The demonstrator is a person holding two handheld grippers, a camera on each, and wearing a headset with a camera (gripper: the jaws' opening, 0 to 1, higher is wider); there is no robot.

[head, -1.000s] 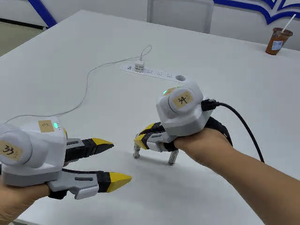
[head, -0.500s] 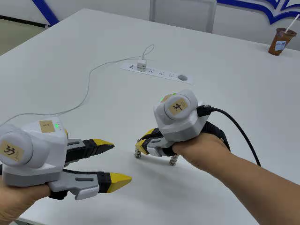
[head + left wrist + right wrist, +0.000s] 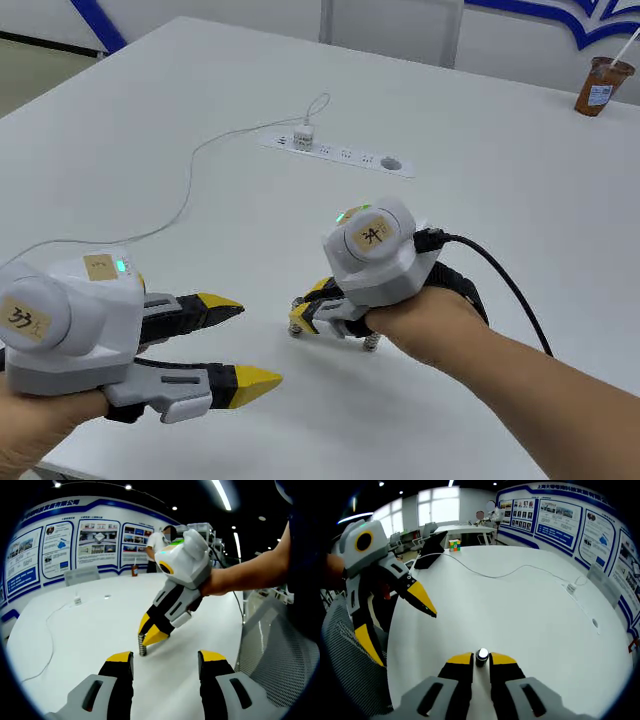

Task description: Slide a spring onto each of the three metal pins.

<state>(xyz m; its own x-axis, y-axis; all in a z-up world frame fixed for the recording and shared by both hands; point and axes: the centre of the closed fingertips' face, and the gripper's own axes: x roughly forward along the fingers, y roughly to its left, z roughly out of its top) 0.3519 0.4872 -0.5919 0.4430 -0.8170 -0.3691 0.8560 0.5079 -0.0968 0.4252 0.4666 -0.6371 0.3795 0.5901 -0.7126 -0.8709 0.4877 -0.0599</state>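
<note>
Head view has the right tongs angled down at the white surface, their yellow tips closed on the top of a spring that stands upright on the surface. A second spring stands just to the right of it, under the person's hand, also upright. If there is a third, I cannot find it. The left tongs hover well to the left, spread wide and holding nothing.

Left gripper view gives the best look at the spring. It is a short, narrow coil of bright steel wire, with its foot on the surface and its top caught at the point of the right tongs.

Right gripper view looks straight down the right tongs, where a small round silver top sits tight between the two tips. I cannot tell whether that is the last coil or the head of a pin inside it. The left tongs show open at the left.

The spring is probably very light. It should give along its length, hold its shape sideways, and be slick on its round wire. Squeezed hard or off centre, it would likely shoot out of the tips. The top few coils, pinched gently across the width, look like the safest place to hold it, leaving the lower coils free to ride down a pin.
</note>
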